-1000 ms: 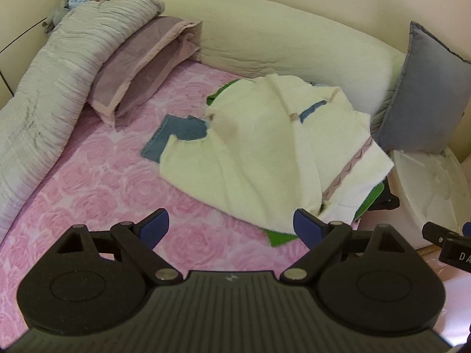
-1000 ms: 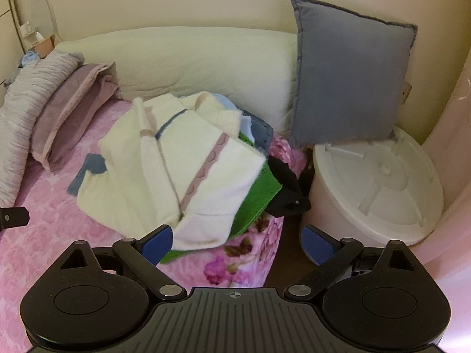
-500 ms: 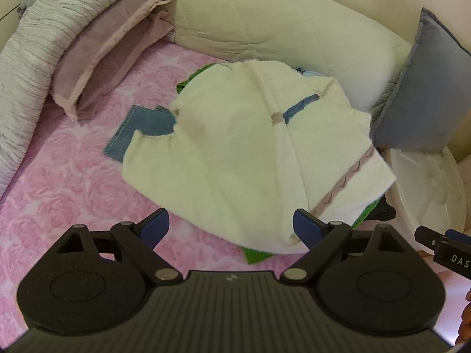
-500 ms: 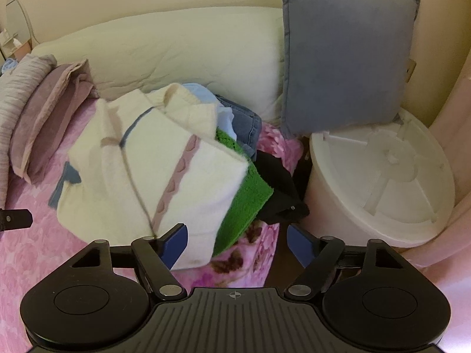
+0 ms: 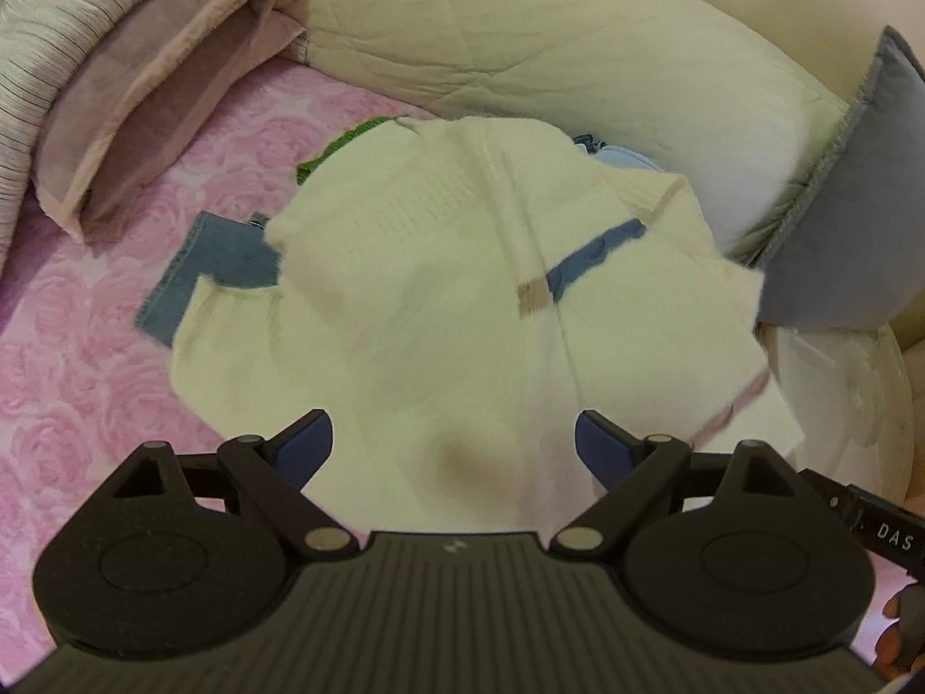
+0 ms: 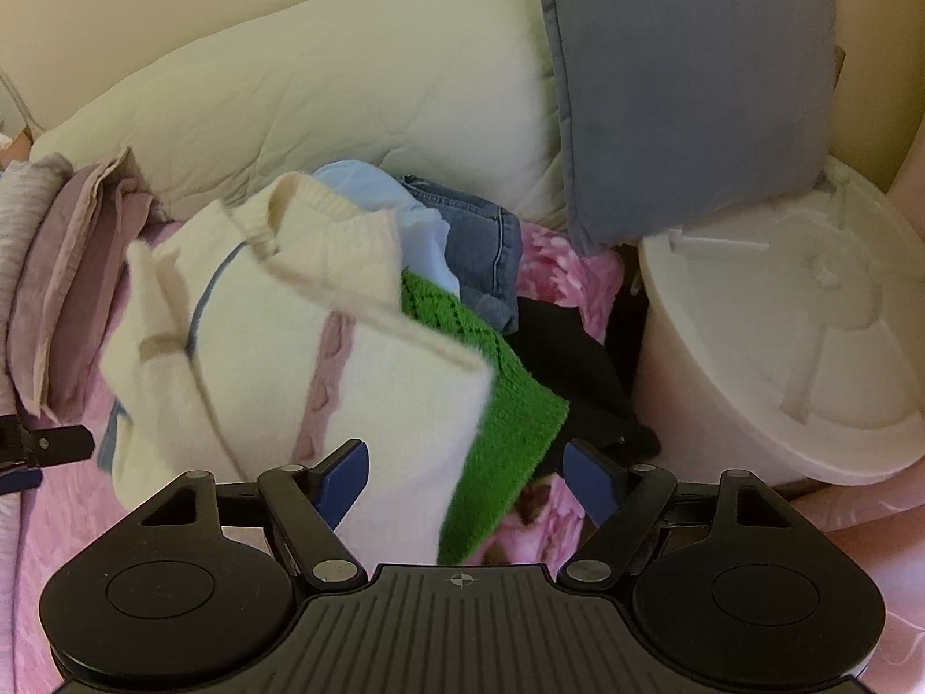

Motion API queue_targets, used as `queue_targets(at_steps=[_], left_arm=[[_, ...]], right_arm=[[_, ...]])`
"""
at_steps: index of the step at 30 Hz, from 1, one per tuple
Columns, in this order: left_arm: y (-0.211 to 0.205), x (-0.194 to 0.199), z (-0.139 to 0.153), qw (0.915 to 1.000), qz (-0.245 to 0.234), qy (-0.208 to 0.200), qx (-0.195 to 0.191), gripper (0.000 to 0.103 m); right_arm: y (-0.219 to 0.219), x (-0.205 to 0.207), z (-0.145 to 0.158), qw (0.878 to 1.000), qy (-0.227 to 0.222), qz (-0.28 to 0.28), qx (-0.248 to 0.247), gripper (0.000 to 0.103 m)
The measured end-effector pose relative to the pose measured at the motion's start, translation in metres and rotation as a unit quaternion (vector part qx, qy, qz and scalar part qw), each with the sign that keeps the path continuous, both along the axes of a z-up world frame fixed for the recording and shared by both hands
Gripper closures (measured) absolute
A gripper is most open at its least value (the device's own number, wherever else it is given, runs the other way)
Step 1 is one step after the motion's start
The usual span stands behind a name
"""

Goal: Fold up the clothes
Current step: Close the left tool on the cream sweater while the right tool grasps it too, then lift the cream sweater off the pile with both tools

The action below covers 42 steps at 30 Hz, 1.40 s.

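My left gripper (image 5: 454, 442) and right gripper (image 6: 465, 477) both gape empty over the cream knitted sweater (image 5: 462, 289), which hides most of the green knit (image 6: 509, 434); a white round tub (image 6: 780, 347) crowds the right.

A heap of clothes lies on the pink rose-patterned bed (image 5: 87, 358), near its edge. On top sprawls a cream knitted sweater (image 5: 462, 312), rumpled and partly doubled over, with a blue stripe, a tan patch and a pink scalloped trim (image 6: 321, 381). Under it a bright green knit (image 6: 509, 434) sticks out toward the bed's edge. A blue denim piece (image 5: 214, 260) pokes out flat at the far side. Jeans (image 6: 480, 243), a pale blue garment (image 6: 381, 196) and a black garment (image 6: 572, 370) are bunched behind the sweater.
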<state>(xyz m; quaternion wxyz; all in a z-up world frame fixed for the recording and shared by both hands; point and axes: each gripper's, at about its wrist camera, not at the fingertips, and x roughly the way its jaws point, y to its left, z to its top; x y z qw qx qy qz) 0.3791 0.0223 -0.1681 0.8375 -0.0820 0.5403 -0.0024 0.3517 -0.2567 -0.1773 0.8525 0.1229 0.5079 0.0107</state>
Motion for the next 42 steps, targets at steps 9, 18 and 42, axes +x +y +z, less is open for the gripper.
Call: queue_targets(at_steps=[9, 18, 42], left_arm=[[-0.004, 0.044, -0.029, 0.9990, 0.018, 0.017, -0.037, 0.014], [-0.001, 0.072, -0.065, 0.9947, 0.030, 0.037, -0.090, 0.061], [0.149, -0.131, 0.111, 0.9551, 0.205, -0.211, -0.035, 0.098]], right_arm=[[-0.010, 0.029, -0.021, 0.998, 0.004, -0.022, 0.061, 0.025], [-0.007, 0.047, -0.043, 0.994, 0.016, -0.008, 0.110, 0.048], [0.083, 0.024, 0.127, 0.942, -0.205, 0.169, 0.207, 0.097]])
